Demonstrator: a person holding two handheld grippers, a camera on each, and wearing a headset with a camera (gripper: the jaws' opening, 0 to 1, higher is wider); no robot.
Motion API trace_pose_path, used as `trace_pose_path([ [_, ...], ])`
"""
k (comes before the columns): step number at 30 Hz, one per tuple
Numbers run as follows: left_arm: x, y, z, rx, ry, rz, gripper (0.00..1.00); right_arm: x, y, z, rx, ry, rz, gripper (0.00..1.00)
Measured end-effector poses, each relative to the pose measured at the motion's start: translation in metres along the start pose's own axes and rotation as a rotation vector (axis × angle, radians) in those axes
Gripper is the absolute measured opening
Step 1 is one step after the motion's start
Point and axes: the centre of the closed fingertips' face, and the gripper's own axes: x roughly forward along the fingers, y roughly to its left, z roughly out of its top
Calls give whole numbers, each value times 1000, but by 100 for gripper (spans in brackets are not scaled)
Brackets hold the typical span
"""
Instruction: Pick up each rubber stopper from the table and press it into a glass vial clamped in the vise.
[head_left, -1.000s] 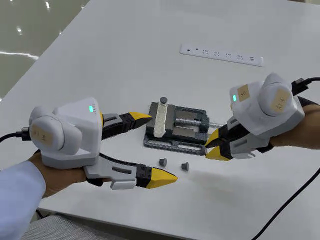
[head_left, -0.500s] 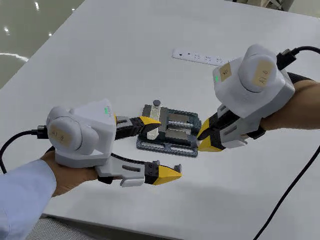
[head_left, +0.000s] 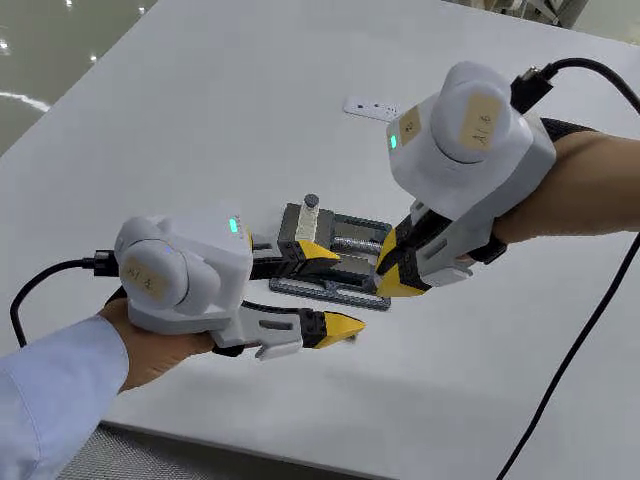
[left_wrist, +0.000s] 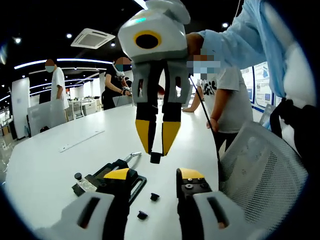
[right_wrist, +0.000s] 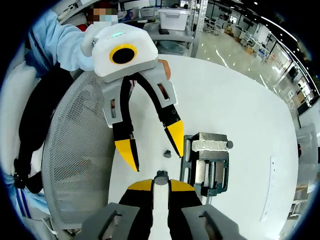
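Note:
A small black vise stands mid-table with a glass vial clamped upright in it, a dark stopper on its top. My right gripper hovers just right of the vise, shut on a dark rubber stopper that also hangs at its tips. My left gripper is open in front of the vise, nothing between its jaws. Two loose stoppers lie on the white table below it. One loose stopper sits beside the vise.
A white power strip lies beyond the vise. A grey mesh chair stands at the table's near edge. The right gripper's cable trails across the table on the right. People stand in the background.
The left gripper has moved right and forward, over the spot where the loose stoppers lay. The right gripper has risen and shifted left, close to the vise. The head camera has shifted too.

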Motion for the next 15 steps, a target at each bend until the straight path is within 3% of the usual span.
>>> trace_pose_path([
  [15, 2, 1, -1, 36, 0, 15, 15, 3, 3, 10, 1, 56, 21, 6],
])
